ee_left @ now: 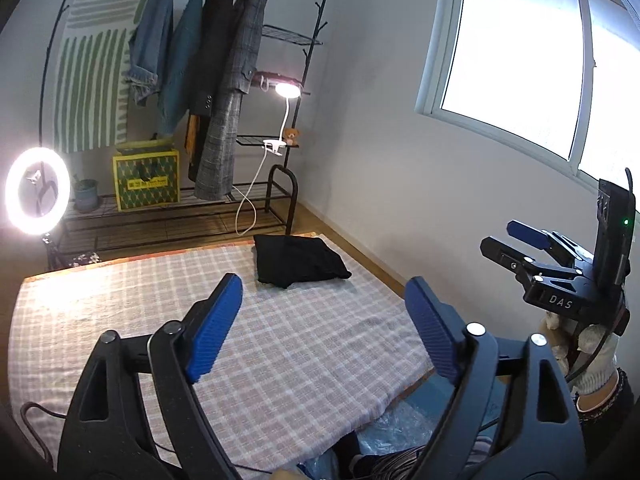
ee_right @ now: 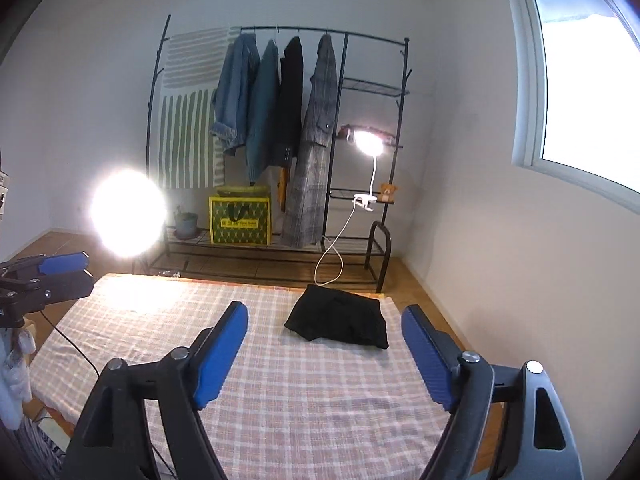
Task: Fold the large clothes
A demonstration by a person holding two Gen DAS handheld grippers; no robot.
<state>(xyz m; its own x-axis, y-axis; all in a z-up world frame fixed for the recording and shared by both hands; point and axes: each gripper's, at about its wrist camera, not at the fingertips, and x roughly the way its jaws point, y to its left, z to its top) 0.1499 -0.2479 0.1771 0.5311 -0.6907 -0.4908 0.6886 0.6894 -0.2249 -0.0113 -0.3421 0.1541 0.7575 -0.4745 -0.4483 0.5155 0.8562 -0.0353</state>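
Hovering wide and empty, left claw [ee_left: 324,328] and right claw [ee_right: 324,352] sit nearer than the folded black garment [ee_left: 300,258]; likely done, fetching another next.

A table [ee_right: 120,280] is covered with a pink and white checked cloth [ee_right: 304,392]. On the cloth, near the far right corner, lies a folded black garment [ee_right: 340,318].

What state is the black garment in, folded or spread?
Folded. The black garment lies as a compact stacked bundle at the far end of the checked cloth, with neither gripper touching it.
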